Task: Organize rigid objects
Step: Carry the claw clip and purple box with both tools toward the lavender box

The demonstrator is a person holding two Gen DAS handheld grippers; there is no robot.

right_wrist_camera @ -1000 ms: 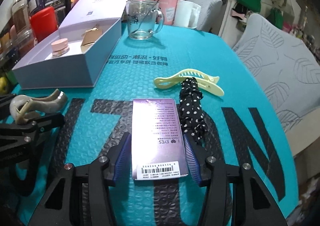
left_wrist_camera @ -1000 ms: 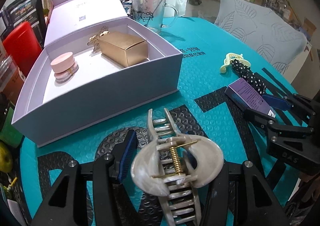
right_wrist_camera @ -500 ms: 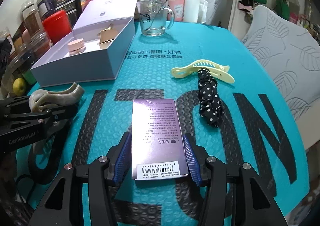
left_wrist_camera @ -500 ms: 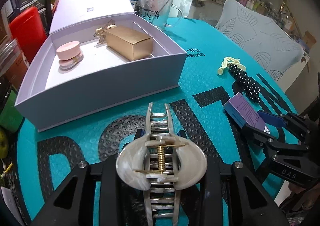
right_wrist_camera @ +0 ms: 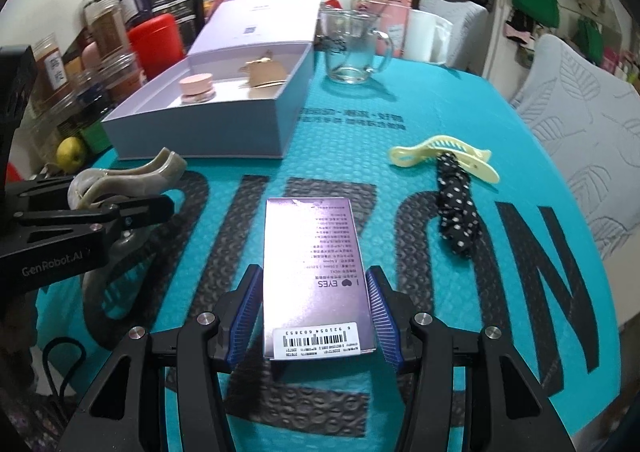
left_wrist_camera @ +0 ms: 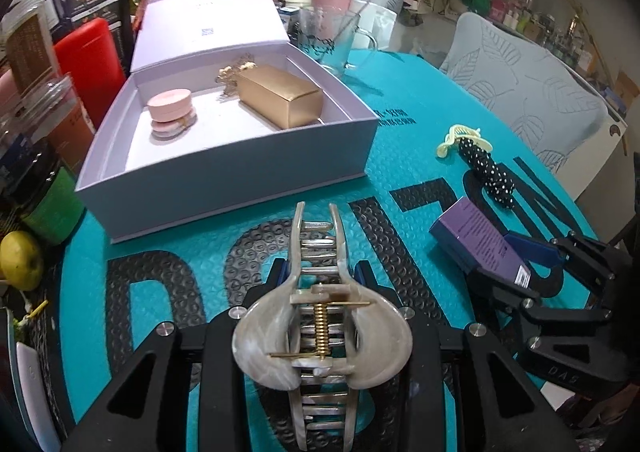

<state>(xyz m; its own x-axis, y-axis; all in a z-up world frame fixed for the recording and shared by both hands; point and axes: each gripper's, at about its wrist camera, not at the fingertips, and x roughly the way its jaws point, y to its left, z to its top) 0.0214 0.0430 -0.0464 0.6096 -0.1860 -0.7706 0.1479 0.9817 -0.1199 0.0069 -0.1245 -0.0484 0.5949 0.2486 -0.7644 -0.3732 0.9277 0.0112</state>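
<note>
Left claw (left_wrist_camera: 318, 272) clamps marbled hair clip (left_wrist_camera: 322, 340); right claw (right_wrist_camera: 316, 312) clamps glossy purple carton (right_wrist_camera: 316, 272).

The purple box (right_wrist_camera: 316, 276) read "EYES" above its barcode label; the left gripper (right_wrist_camera: 132, 212) bore "GenRobot.AI", the right gripper (left_wrist_camera: 532, 264) "DAS".

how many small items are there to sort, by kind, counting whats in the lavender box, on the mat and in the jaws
Hair clips: 2, the marbled claw clip and the yellow clip
Small boxes: 2, the purple box and the gold box
Pink jars: 1
Polka-dot scrunchies: 1
Gold ornaments: 1
Total: 7
</note>
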